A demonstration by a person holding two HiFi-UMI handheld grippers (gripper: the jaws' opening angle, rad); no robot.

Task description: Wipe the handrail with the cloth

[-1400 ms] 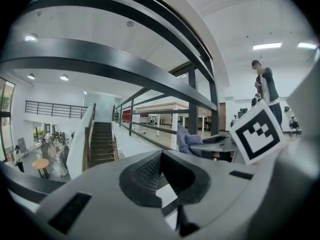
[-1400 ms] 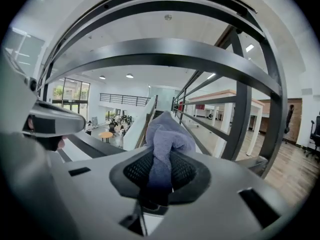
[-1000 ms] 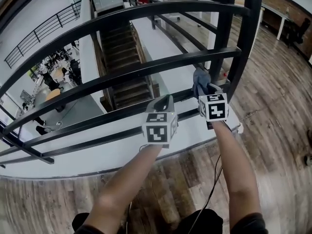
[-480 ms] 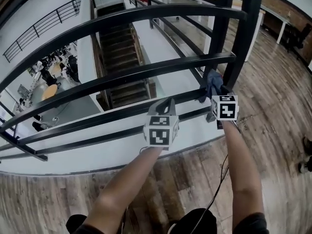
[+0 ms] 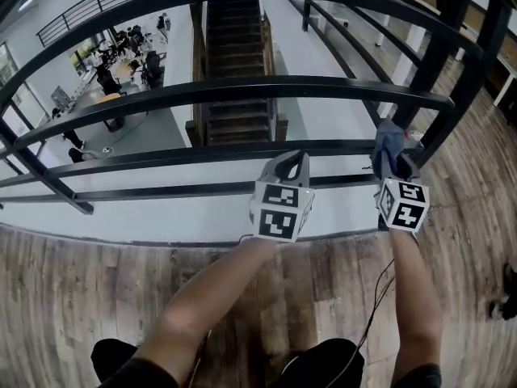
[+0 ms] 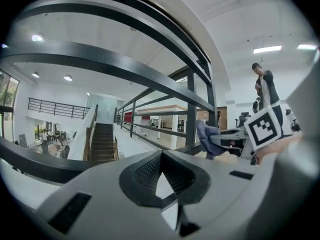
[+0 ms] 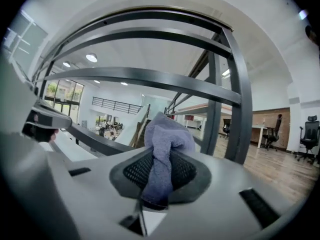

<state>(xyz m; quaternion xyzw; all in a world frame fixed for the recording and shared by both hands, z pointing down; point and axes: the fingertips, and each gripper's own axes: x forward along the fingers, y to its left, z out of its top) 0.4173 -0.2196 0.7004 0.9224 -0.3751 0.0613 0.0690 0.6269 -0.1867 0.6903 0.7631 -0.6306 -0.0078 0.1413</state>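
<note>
Black metal handrail (image 5: pixel 242 87) bars run flatter across your head view than half a second ago, and your right hand-held gripper (image 5: pixel 393 163) has slid further right along them. It now sits just beside the two black upright posts (image 5: pixel 440 63). Its jaws are clenched on the bunched blue-grey cloth (image 5: pixel 388 144), which covers the third bar from the top; whether it presses on the bar is unclear. Your left hand-held gripper (image 5: pixel 292 166) stays at that same bar, near the middle, jaws clenched on nothing.

Only the right gripper view shows the cloth (image 7: pixel 162 149) pinched between the ribbed pads and bulging above them. Only the left gripper view shows a person (image 6: pixel 265 86) standing far off on your level, past the cloth (image 6: pixel 207 136).

A dark staircase (image 5: pixel 234 55) drops away behind the bars to a lower office floor (image 5: pixel 113 63), where people sit. Wooden plank floor (image 5: pixel 81 297) lies under you. Beyond the posts stands a black office chair (image 7: pixel 307 144)
</note>
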